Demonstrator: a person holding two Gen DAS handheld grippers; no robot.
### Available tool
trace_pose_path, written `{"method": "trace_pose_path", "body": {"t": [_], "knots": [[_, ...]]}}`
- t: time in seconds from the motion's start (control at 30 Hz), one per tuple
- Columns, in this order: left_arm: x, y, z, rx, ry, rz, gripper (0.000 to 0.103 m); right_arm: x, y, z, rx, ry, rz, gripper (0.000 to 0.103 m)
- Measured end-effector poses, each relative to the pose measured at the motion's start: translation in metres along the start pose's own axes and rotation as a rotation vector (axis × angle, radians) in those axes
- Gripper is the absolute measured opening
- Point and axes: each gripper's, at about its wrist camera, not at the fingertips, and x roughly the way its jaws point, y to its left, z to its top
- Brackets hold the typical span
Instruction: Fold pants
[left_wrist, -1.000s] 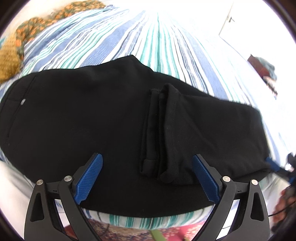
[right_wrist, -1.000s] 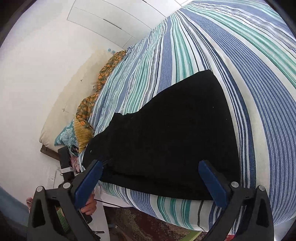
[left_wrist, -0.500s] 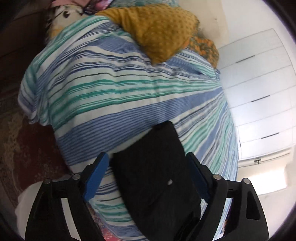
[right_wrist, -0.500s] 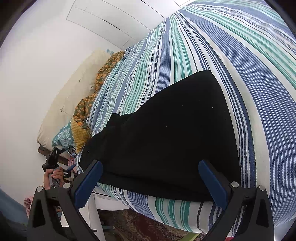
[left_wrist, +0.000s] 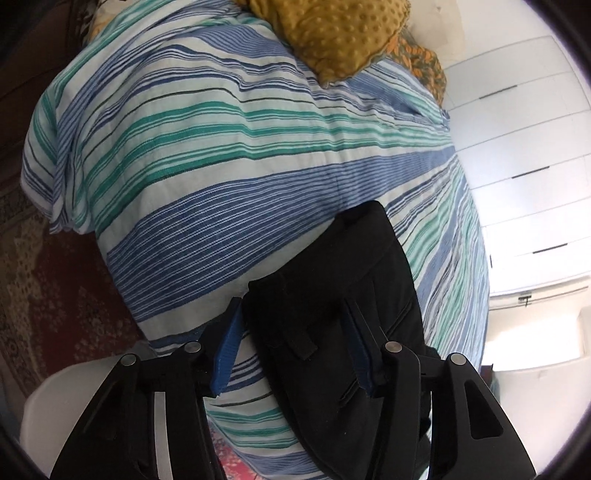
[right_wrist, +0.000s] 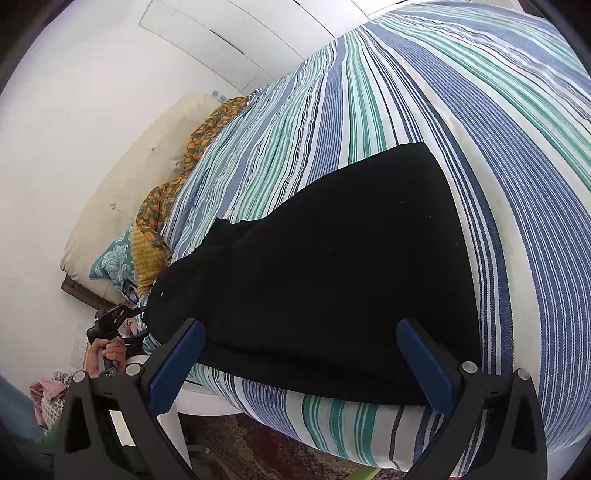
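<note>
Open striped bed (right_wrist: 480, 110) across the upper right of the right wrist frame, nothing standing there. Black pants (right_wrist: 332, 277) covering the centre, reaching the bed edge at the bottom. Mustard cushion (left_wrist: 340, 33) blocking the top of the left wrist frame; bare stripes below it.
</note>
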Motion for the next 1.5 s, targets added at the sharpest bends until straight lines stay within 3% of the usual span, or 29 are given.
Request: {"method": "trace_pose_path", "body": {"t": [0.17,0.23,0.3,0.47,0.57,0.67,0.77,0.87,0.97,1.03,1.13,1.2,1.23,1.27,1.33,1.37,1.43,1.5], "knots": [[0.009,0.011,0.004,-0.062,0.023,-0.039,0.058,0.001,0.002,0.0,-0.016,0.003,-0.011,0.103],[0.008,0.005,0.002,-0.029,0.01,-0.022,0.037,0.001,0.001,0.001,-0.014,0.003,-0.009,0.103],[0.0,0.002,-0.002,-0.018,-0.021,-0.042,0.023,0.001,0.001,0.001,-0.009,0.001,-0.004,0.103],[-0.041,-0.024,-0.018,0.025,-0.076,-0.158,0.017,0.001,0.0,0.001,0.0,-0.001,0.003,0.103],[-0.078,-0.086,-0.04,0.219,-0.108,-0.217,0.017,0.001,0.0,0.002,-0.004,0.001,-0.001,0.103],[-0.106,-0.166,-0.084,0.481,-0.122,-0.263,0.017,0.002,0.001,0.002,-0.011,0.002,-0.014,0.103],[-0.109,-0.234,-0.146,0.689,-0.063,-0.335,0.017,0.003,0.001,0.002,-0.012,0.003,-0.02,0.103],[-0.081,-0.276,-0.213,0.83,0.04,-0.366,0.017,0.003,0.002,0.003,-0.009,0.002,-0.016,0.103],[-0.022,-0.298,-0.278,0.966,0.159,-0.301,0.018,0.003,0.001,0.002,-0.01,0.003,-0.012,0.103],[0.027,-0.303,-0.32,1.113,0.214,-0.19,0.024,0.003,0.002,0.002,-0.02,0.004,-0.017,0.103],[0.08,-0.3,-0.355,1.213,0.321,-0.035,0.029,0.005,0.005,0.001,-0.046,0.008,-0.026,0.103],[0.066,-0.304,-0.353,1.202,0.302,-0.065,0.037,0.005,0.006,0.001,-0.059,0.01,-0.026,0.103],[0.054,-0.307,-0.346,1.178,0.317,-0.109,0.046,0.005,0.006,0.001,-0.063,0.013,-0.024,0.103],[0.039,-0.309,-0.334,1.149,0.327,-0.165,0.049,0.004,0.006,0.001,-0.063,0.012,-0.019,0.103],[0.003,-0.312,-0.315,1.125,0.257,-0.221,0.068,0.003,0.005,0.0,-0.053,0.008,-0.007,0.103],[-0.014,-0.31,-0.298,1.117,0.176,-0.224,0.072,0.003,0.004,0.001,-0.043,0.008,-0.002,0.103],[-0.031,-0.301,-0.27,1.088,0.045,-0.182,0.074,0.001,-0.001,0.003,-0.02,0.008,0.01,0.103],[-0.029,-0.279,-0.242,1.025,-0.032,-0.065,0.07,-0.001,-0.005,0.005,0.009,0.005,0.028,0.103]]}}
